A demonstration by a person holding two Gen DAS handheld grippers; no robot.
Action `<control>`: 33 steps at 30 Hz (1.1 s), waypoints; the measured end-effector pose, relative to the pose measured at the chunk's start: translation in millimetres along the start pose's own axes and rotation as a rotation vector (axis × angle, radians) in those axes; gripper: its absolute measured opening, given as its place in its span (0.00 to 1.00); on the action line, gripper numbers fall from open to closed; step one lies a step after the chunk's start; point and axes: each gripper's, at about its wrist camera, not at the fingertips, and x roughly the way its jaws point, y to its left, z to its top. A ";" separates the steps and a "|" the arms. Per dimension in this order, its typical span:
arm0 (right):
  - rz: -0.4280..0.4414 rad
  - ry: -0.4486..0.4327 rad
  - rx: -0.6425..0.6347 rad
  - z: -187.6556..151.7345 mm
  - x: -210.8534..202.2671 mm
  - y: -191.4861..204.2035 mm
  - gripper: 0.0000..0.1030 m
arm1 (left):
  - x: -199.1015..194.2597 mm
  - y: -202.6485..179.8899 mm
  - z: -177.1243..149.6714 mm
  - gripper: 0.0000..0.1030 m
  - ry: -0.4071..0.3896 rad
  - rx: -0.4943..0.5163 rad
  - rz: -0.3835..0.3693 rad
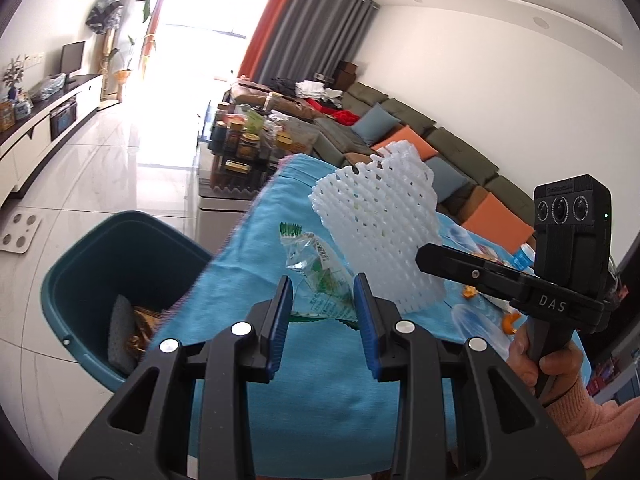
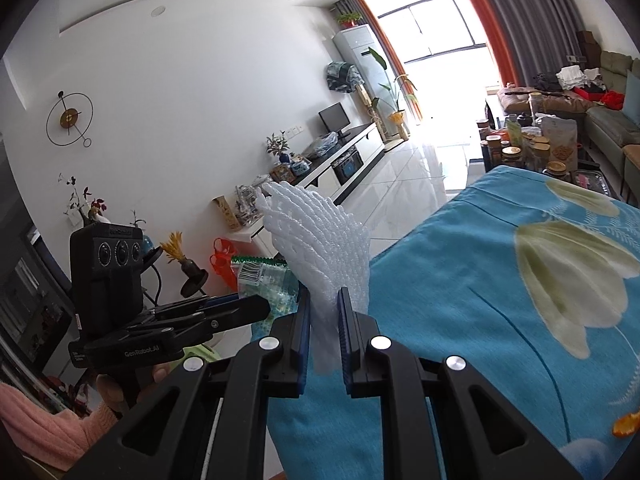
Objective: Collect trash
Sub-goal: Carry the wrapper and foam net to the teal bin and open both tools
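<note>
My left gripper [image 1: 322,284] is shut on a crumpled clear plastic wrapper [image 1: 316,258] with green print, held above the blue tablecloth [image 1: 248,248]. To its left, a teal trash bin [image 1: 80,276] stands on the floor beside the table with some trash inside. My right gripper [image 2: 324,294] is shut on a white foam fruit net [image 2: 320,240], which sticks up from its pads over the table's edge. In the left wrist view the foam net [image 1: 376,220] hangs just right of the wrapper. The right wrist view shows the left gripper [image 2: 262,306] with the wrapper [image 2: 260,276] at its tip.
Orange peel pieces [image 2: 626,426] lie on the flowered cloth [image 2: 460,280]. A coffee table [image 1: 244,148] crowded with jars stands beyond, with a sofa [image 1: 400,128] to the right. A TV cabinet [image 2: 348,160] runs along the wall. A hand in a pink sleeve [image 1: 592,416] holds the right gripper.
</note>
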 end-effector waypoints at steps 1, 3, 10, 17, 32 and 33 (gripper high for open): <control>0.009 0.005 -0.002 2.1 4.2 1.7 0.12 | -2.6 3.5 1.0 0.31 -0.005 -0.004 0.010; 0.025 0.015 -0.003 6.0 11.8 4.1 0.12 | -5.1 9.4 4.8 0.31 -0.015 -0.011 0.030; 0.070 0.034 -0.010 19.8 36.4 12.7 0.12 | -11.2 36.6 16.1 0.31 -0.038 -0.041 0.104; 0.100 0.061 -0.006 30.1 61.2 18.4 0.12 | -16.9 59.0 21.6 0.31 -0.047 -0.068 0.160; 0.098 0.121 -0.014 39.7 113.2 29.6 0.12 | -5.2 105.4 22.7 0.31 -0.016 -0.143 0.241; 0.096 0.127 -0.014 39.6 116.9 31.1 0.12 | -4.1 108.6 22.6 0.31 -0.013 -0.148 0.244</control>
